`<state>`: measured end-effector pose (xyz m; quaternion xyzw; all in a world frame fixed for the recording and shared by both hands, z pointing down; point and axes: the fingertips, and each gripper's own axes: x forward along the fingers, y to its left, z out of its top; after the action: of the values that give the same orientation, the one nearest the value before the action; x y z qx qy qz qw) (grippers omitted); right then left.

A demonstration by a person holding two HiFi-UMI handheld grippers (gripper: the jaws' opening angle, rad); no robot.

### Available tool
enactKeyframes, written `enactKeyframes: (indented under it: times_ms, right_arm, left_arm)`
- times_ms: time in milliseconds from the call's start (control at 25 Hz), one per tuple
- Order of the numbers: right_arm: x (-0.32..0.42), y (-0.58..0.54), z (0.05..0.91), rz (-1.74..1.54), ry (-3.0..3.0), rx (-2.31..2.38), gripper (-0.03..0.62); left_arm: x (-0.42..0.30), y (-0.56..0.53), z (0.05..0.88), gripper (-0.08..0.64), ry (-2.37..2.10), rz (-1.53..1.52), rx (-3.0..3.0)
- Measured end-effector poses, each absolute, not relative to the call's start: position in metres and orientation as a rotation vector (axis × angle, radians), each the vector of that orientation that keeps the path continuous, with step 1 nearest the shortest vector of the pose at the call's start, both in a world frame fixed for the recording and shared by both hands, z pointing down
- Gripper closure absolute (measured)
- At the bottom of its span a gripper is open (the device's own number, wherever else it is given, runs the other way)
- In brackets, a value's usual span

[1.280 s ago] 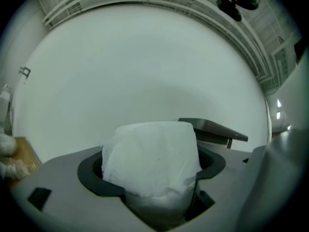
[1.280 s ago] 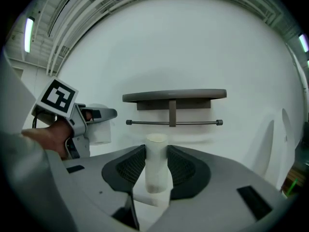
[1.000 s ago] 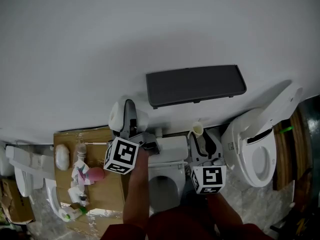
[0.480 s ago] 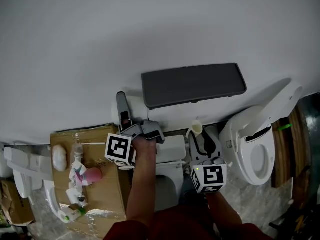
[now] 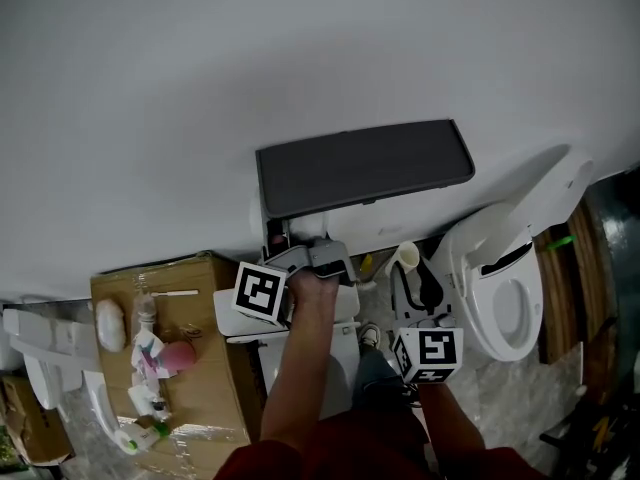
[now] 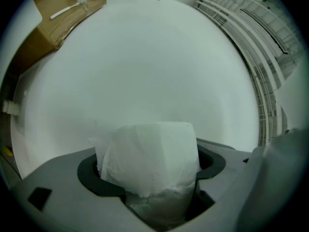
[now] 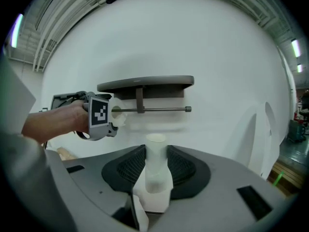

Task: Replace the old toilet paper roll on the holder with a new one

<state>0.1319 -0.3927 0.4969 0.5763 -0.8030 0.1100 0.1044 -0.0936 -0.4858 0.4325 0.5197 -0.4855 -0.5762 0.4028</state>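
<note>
- Leftmost, left claw point(image 6: 149, 175): jaws spread wide and clamped on the new roll point(image 6: 149, 149), which fills the gap between them. It is held end-on, apparently so the core can be threaded.
- Just ahead of that claw, holder rod point(image 7: 159, 109): bare, fixed under a dark shelf point(image 7: 145, 83) on the wall. The roll's hole lines up with its left tip.
- Right claw point(image 7: 155, 178): jaws narrow, pinching the old cardboard tube point(image 7: 155, 151) upright between them. It sits low and back from the rod, likely to keep the way free.
- Right of that claw, toilet point(image 5: 510, 308): well apart from both claws.
</note>
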Motion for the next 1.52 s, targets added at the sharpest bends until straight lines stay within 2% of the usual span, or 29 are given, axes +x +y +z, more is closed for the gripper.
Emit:
enactKeyframes:
  times_ms: [520,880,1160,1520]
  right_arm:
    - [0.163,-0.389,0.503,0.338,-2.321,1.75,0.44]
    - [0.166,-0.39,0.504,0.345,-2.32,1.753,0.44]
    - [0.162,-0.386,0.497,0.336,-2.334,1.758,0.44]
    - [0.157,-0.37,0.479,0.304,-2.357,1.76,0.44]
  left_arm:
    - [-0.037,-0.49,0.432,0.11,-1.161,-1.478,1.339]
    - [-0.032,-0.492,0.432,0.109,-1.124,-1.485,1.387]
    - [-0.032,-0.481,0.433,0.056,-1.136,-1.463,1.399]
    - [-0.022,-0.447,0.445,0.051,-1.115,-1.395,1.409]
